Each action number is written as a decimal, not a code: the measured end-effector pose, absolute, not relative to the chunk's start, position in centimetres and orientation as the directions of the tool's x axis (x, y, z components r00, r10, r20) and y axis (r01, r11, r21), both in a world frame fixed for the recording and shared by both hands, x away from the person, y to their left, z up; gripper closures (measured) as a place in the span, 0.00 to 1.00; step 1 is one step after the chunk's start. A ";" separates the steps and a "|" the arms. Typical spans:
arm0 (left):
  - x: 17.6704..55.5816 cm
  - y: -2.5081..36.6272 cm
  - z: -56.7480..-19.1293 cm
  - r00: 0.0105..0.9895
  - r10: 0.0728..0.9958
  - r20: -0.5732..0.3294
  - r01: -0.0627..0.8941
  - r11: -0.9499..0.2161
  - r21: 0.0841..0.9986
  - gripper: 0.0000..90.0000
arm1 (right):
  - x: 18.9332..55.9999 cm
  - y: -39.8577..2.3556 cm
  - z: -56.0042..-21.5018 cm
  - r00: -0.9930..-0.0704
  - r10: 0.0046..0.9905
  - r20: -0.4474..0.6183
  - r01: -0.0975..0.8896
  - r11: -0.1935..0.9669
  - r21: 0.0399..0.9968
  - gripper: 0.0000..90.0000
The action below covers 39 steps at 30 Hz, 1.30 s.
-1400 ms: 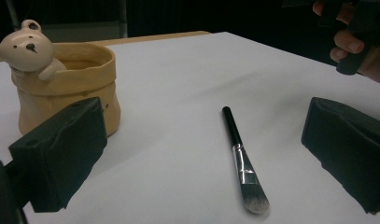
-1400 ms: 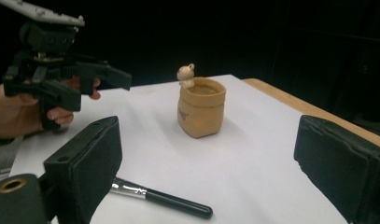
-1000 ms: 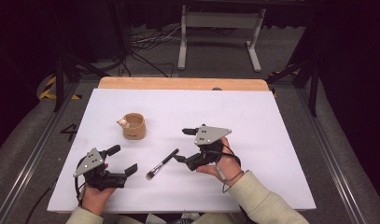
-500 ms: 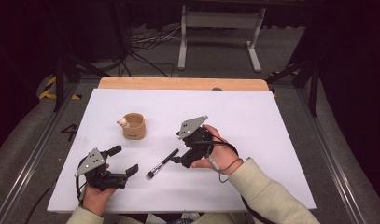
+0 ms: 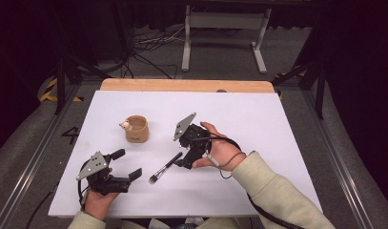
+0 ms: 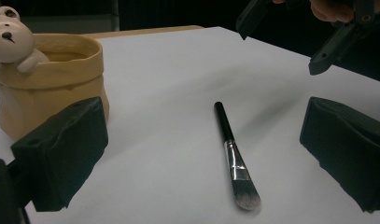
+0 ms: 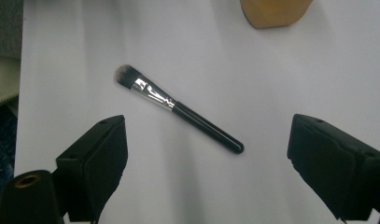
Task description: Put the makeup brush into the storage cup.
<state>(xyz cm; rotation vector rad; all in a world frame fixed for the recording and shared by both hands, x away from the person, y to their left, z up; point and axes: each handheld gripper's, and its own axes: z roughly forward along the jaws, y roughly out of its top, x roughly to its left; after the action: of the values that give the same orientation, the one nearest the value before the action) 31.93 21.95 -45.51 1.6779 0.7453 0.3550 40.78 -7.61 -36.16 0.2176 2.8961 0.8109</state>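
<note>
A white tabletop (image 5: 287,143) carries everything, with a strip of bare wood along its far edge. The person's forearms come in from the near side in pale sleeves.

The right hand-held gripper (image 5: 186,153) sits near the middle of the tabletop, tipped over so that its grey plate faces left and its jaws point down and toward the near-left. In the right gripper view its two black jaws stand wide apart with nothing between the pads; the white surface and the brush lie below them. Its tips hang just beside the handle end of the brush, and no contact can be seen.

The left hand-held gripper (image 5: 127,169) rests low at the near-left part of the tabletop, its jaws aimed to the right. They too are spread wide and empty, as the left gripper view shows, framing the brush between them farther off.

A tan, bag-shaped pot (image 5: 137,129) stands upright left of centre, well apart from both grippers, with a small pale bear figure (image 5: 125,126) hanging on its rim at the left.

The makeup brush (image 5: 165,167) lies flat on the tabletop between the two grippers, free of both. Its black handle points toward the far right and the right hand-held gripper, a silver ferrule follows, and the bristle tip points toward the near left.
</note>
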 end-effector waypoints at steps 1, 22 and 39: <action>31.9 21.9 -45.5 0.748 0.644 -0.160 0.284 -0.092 0.955 0.02 | 40.9 -7.5 -36.1 -0.983 0.166 -0.084 0.100 0.853 0.512 0.14; 31.5 22.4 -45.7 0.740 0.650 -0.169 0.296 -0.089 0.951 0.03 | 42.4 -5.0 -36.4 -0.987 0.111 -0.118 0.059 0.924 0.379 0.14; 32.0 22.0 -45.7 0.753 0.635 -0.172 0.299 -0.096 0.949 0.03 | 44.1 -3.8 -38.8 -0.996 0.067 -0.051 0.049 0.955 0.294 0.17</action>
<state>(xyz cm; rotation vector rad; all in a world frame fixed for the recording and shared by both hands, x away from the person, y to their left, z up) 32.05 21.96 -45.73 1.6910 0.7480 0.3315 44.14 -3.78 -38.79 0.0903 3.0457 0.4551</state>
